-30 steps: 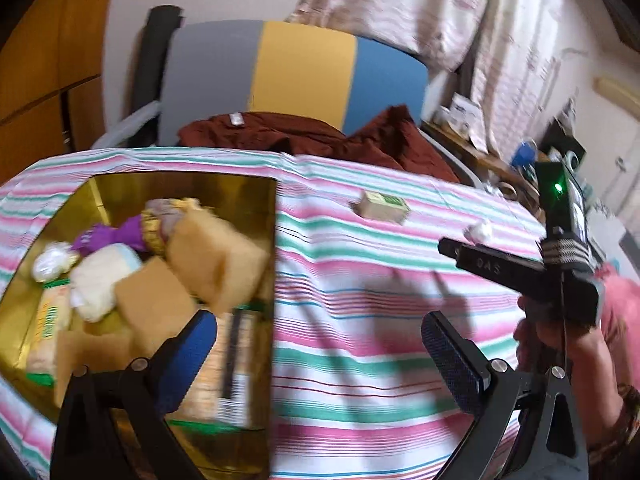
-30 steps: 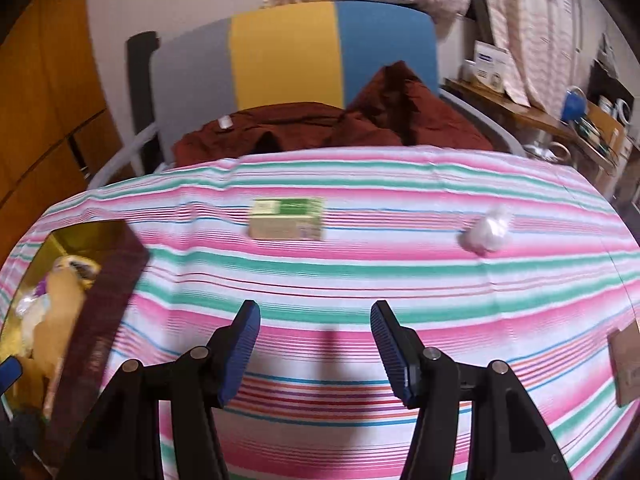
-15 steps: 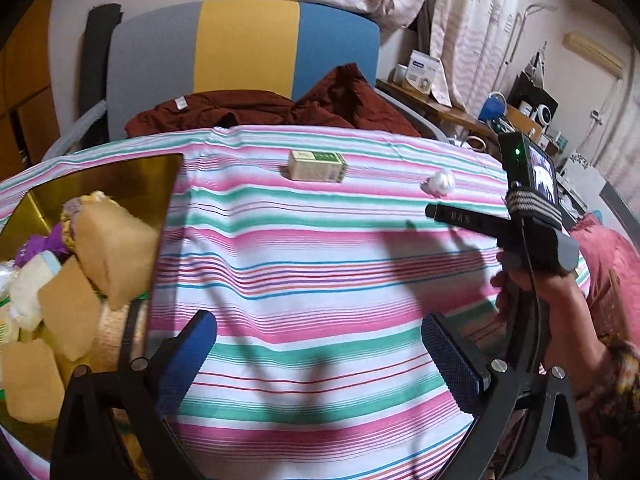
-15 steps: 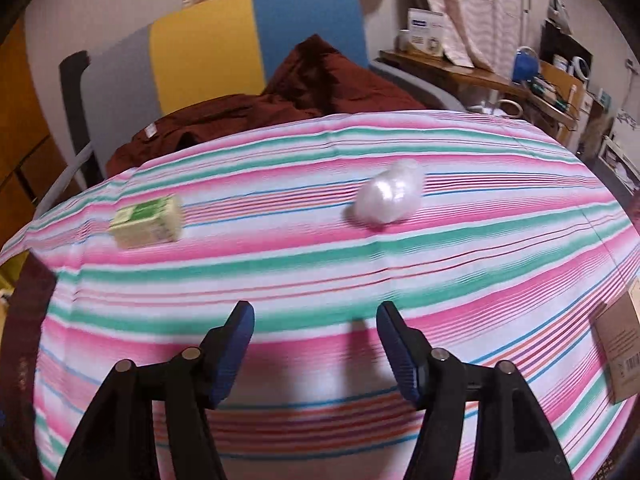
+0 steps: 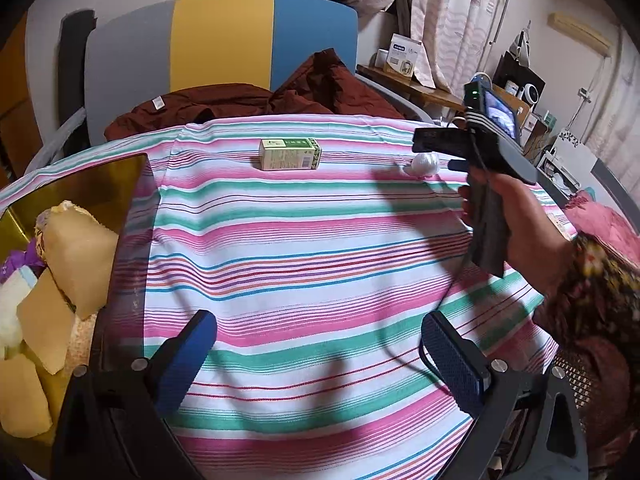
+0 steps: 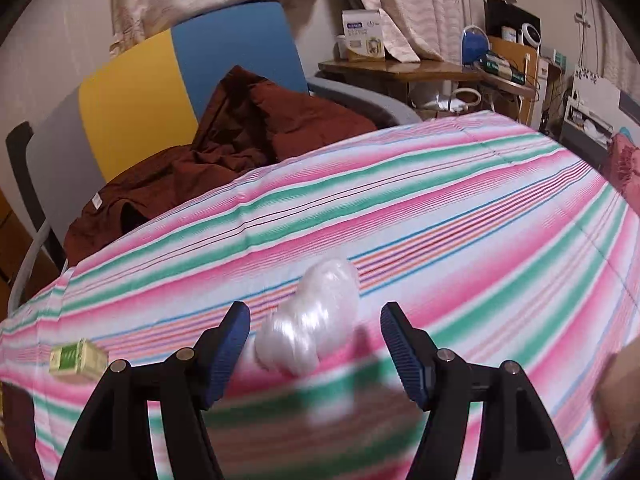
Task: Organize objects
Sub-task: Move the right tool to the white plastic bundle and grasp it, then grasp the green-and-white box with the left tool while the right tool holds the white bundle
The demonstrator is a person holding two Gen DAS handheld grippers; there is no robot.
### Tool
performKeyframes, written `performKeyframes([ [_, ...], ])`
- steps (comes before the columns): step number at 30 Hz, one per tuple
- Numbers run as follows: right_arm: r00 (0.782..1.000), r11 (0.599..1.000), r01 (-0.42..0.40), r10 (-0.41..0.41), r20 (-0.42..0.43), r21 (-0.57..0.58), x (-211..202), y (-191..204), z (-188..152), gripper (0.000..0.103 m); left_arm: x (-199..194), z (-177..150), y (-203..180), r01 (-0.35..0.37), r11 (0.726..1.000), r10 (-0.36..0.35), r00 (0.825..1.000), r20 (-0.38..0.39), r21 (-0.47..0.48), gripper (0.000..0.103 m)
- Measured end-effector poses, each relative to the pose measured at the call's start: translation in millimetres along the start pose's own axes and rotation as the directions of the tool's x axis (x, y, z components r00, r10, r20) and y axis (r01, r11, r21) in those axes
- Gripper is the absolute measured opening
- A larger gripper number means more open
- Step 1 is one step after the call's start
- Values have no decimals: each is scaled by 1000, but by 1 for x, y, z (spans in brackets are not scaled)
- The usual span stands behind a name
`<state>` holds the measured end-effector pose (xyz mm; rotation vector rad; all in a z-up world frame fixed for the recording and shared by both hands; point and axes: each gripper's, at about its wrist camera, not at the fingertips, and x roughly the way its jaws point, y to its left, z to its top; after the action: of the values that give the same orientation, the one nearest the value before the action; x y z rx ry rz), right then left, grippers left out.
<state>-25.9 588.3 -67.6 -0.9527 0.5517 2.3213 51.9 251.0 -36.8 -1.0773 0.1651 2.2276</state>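
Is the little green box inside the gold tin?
No, the green box lies out on the striped tablecloth, well apart from the gold tin.

Indoor light, moderate and warm; no direct source in view. Left wrist view sharp; soft dark shadows fall on the striped tablecloth (image 5: 304, 240) mid-frame and near the bottom. Right wrist view motion-blurred in the near field: white wrapped bundle (image 6: 312, 320) smeared with glare highlights, stripes below it smudged; far background sharper. Strong fisheye bending toward the edges, black vignette in corners of both.
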Motion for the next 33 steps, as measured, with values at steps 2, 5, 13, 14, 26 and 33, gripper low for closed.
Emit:
performKeyframes([
  [2,1000,1000,14,-14,-2,-13,11,0,0,69,2,1,0,-4,1000,4,1000,-5,4,103],
  [5,1000,1000,1,-1,-23,-3,21,-3,-2,56,5,2,3,-10,1000,10,1000,-8,1,103],
  [13,999,996,-38,40,27,-84,8,11,-6,36,14,19,4,-4,1000,4,1000,-7,-25,103],
  [14,999,994,-44,47,23,-96,4,13,-8,36,14,23,3,-6,1000,6,1000,-4,-19,103],
  [26,989,987,-141,136,-62,-83,-36,0,-67,36,67,118,28,-97,995,98,995,23,-28,103],
  [33,993,989,-117,115,-19,-95,-38,2,-74,36,124,157,16,-190,969,184,982,52,155,103],
])
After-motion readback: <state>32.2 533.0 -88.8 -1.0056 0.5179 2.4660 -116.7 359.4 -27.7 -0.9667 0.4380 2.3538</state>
